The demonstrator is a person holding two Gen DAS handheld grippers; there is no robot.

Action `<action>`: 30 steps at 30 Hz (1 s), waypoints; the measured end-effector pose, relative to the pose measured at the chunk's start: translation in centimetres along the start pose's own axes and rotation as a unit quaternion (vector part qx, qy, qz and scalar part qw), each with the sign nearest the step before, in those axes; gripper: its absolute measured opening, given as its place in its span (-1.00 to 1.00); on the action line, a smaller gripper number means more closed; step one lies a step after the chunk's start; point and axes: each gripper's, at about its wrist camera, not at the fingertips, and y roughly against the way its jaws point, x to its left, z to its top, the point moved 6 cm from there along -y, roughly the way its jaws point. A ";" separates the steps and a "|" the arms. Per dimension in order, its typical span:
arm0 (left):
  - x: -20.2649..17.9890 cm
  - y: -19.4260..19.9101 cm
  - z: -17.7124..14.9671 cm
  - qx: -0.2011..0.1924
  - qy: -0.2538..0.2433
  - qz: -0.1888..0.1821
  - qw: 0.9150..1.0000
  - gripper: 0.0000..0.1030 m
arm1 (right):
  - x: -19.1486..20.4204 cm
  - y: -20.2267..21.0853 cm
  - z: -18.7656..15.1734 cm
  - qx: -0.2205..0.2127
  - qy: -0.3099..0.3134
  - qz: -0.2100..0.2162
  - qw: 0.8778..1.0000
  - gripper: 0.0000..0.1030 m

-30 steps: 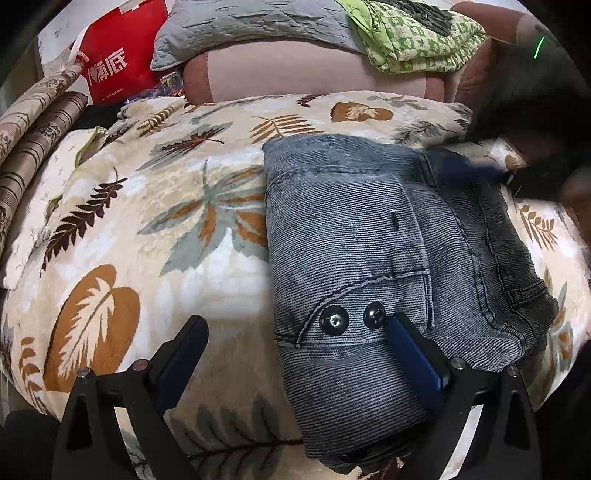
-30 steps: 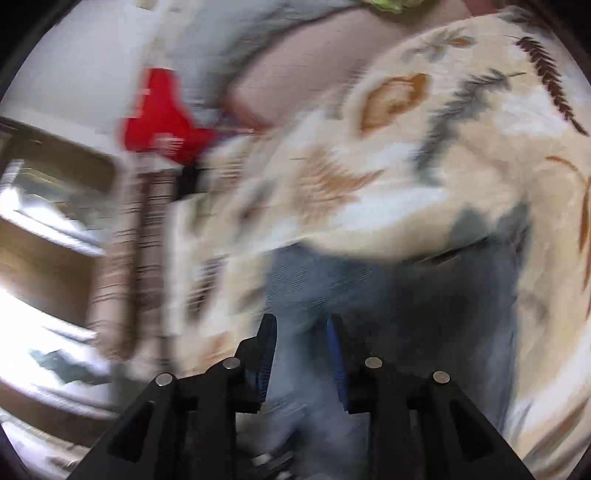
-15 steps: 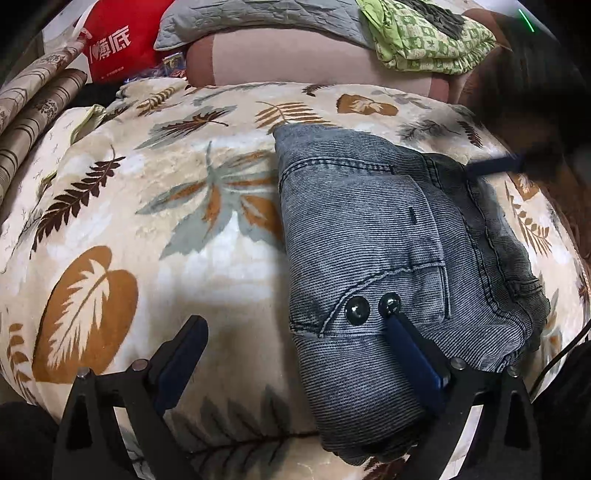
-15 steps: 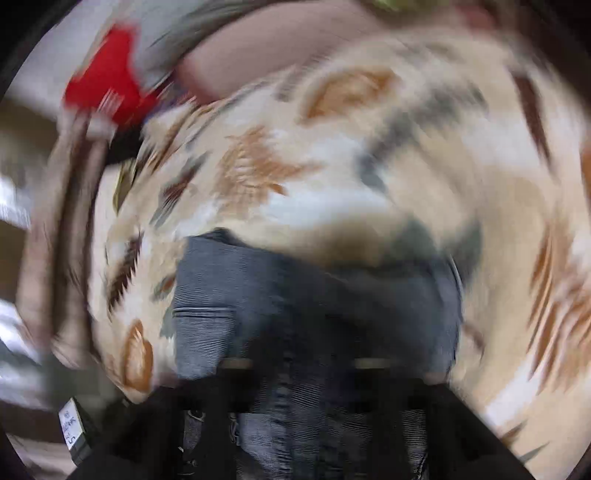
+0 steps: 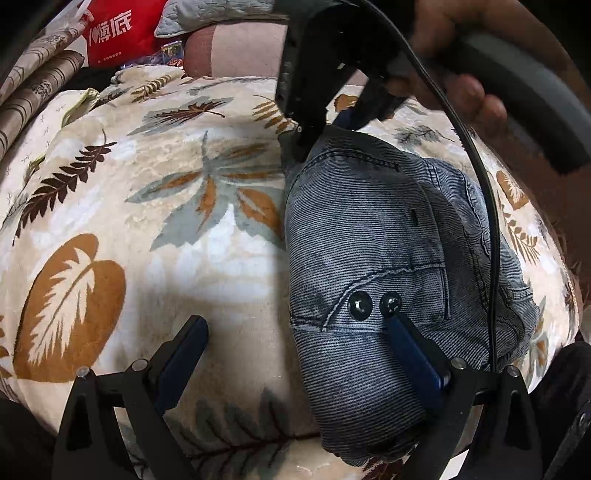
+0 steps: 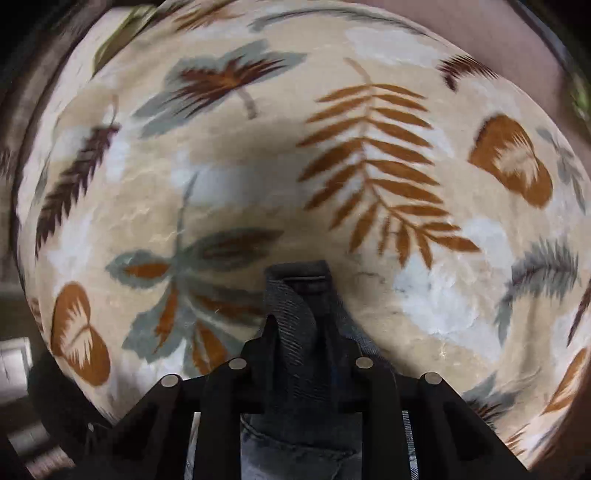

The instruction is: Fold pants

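Note:
The folded grey-blue denim pants (image 5: 376,251) lie on a leaf-print blanket (image 5: 147,206), with two dark snap buttons facing me. My left gripper (image 5: 295,328) is open at the near edge; its right finger (image 5: 413,350) rests on the denim below the buttons, its left finger over the blanket. My right gripper (image 5: 314,122) comes down at the far left corner of the pants. In the right wrist view it (image 6: 299,332) is shut on a bunched fold of the denim (image 6: 295,306).
A red bag (image 5: 118,29), striped rolled fabric (image 5: 33,85) and a pink cushion (image 5: 240,48) lie at the far edge. A black cable (image 5: 487,206) hangs across the pants. The person's hand (image 5: 458,55) holds the right gripper's handle.
The right gripper has swung from the right side to the far left corner of the pants and closed on the denim. The left gripper stays open and has barely moved.

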 end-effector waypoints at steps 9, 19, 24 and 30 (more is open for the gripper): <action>-0.1 0.2 -0.2 -0.004 0.003 0.010 1.000 0.92 | -4.2 7.0 -5.0 -0.155 -0.116 0.042 0.980 0.14; -0.2 0.7 -0.3 -0.010 0.003 0.027 1.000 0.92 | -9.1 3.0 -17.2 -0.159 -0.189 0.077 0.966 0.34; -0.3 0.8 -0.3 -0.009 0.003 0.033 0.999 0.92 | -7.9 7.7 -19.7 -0.213 -0.190 0.079 0.955 0.34; -0.4 0.9 -0.3 -0.009 0.000 0.042 0.999 0.92 | -5.5 3.5 -25.2 -0.212 -0.139 0.053 0.966 0.44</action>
